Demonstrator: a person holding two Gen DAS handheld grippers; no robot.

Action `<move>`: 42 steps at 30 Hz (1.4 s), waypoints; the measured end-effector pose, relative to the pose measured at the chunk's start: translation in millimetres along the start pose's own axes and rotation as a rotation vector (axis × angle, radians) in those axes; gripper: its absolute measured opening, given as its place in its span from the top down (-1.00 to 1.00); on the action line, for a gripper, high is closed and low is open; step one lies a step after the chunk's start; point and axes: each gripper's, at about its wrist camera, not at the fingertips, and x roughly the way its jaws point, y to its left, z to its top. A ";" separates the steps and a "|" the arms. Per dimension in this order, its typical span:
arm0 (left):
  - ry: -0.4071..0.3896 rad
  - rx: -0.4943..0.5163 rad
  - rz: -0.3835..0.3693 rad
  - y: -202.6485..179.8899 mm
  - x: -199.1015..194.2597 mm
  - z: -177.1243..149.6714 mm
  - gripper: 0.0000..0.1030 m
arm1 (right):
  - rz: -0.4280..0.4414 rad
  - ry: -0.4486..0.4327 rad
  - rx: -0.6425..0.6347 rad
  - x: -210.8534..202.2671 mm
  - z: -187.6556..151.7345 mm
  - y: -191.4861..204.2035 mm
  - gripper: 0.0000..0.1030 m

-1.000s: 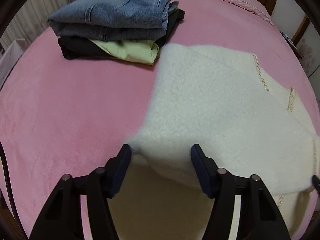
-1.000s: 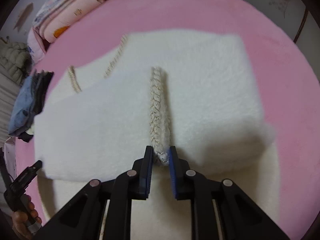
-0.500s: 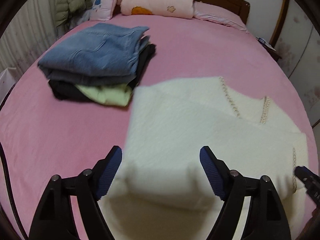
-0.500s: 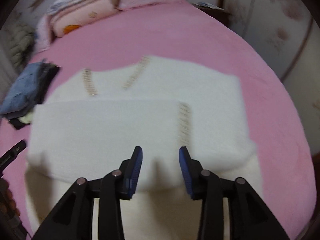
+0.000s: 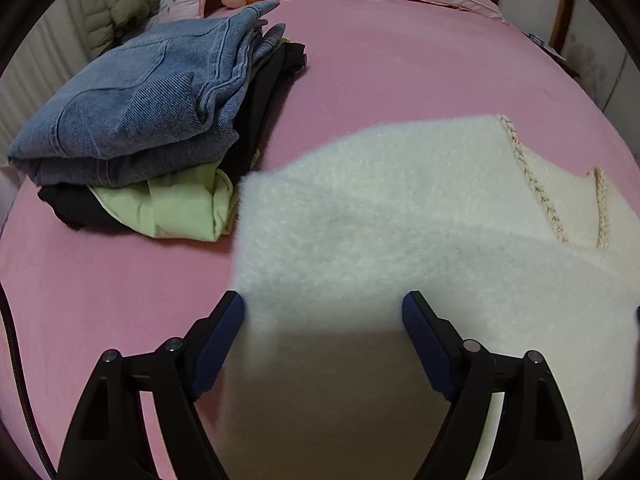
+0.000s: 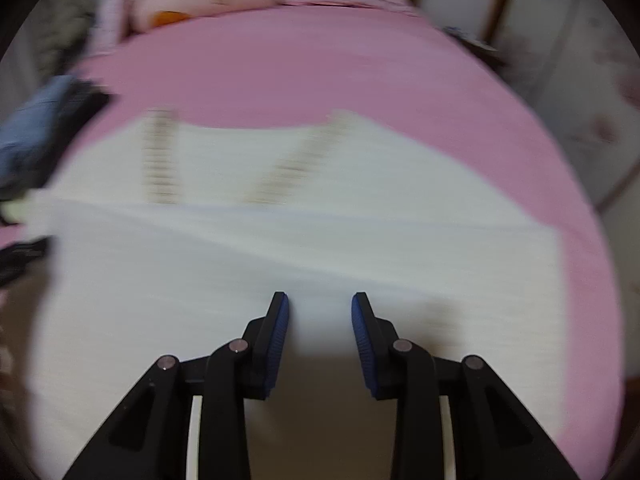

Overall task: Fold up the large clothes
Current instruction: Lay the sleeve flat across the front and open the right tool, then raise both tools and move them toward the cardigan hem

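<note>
Fluffy cream-white knitted garment with braided trim (image 5: 400,216) lies folded over on the pink bed (image 5: 400,60), filling the lower right. We've got our left gripper (image 5: 322,320) spread wide, having just opened, our right gripper (image 6: 320,312) apart, nothing pinched. Soft, light, floppy: we'd pinch the near folded edge.

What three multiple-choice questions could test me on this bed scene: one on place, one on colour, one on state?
1. Where do the jeans lie?
A) on top of the clothes pile
B) inside a drawer
C) on the floor

2. What colour is the bed cover?
A) green
B) pink
C) grey

3. How are the jeans arranged?
A) hanging
B) spread flat
C) folded

Answers: 1 A, the jeans top the pile; 2 B, pink shows all around the clothes; 3 C, their layered edges show the folds.
</note>
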 end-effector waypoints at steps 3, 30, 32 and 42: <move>0.025 -0.016 -0.012 7.7 2.5 0.6 -0.71 | 0.090 0.034 0.051 -3.1 -4.6 -38.0 1.00; -0.189 -0.073 -0.247 -12.1 -330.7 -11.2 -0.70 | 0.163 -0.139 0.060 -297.9 8.7 -40.6 0.79; -0.196 -0.086 -0.256 -8.1 -348.5 -17.4 -0.70 | 0.174 -0.177 0.050 -317.1 4.1 -39.7 0.79; -0.169 -0.142 -0.276 22.6 -405.3 -56.5 -0.71 | 0.233 -0.259 0.019 -376.1 -29.9 -39.5 0.79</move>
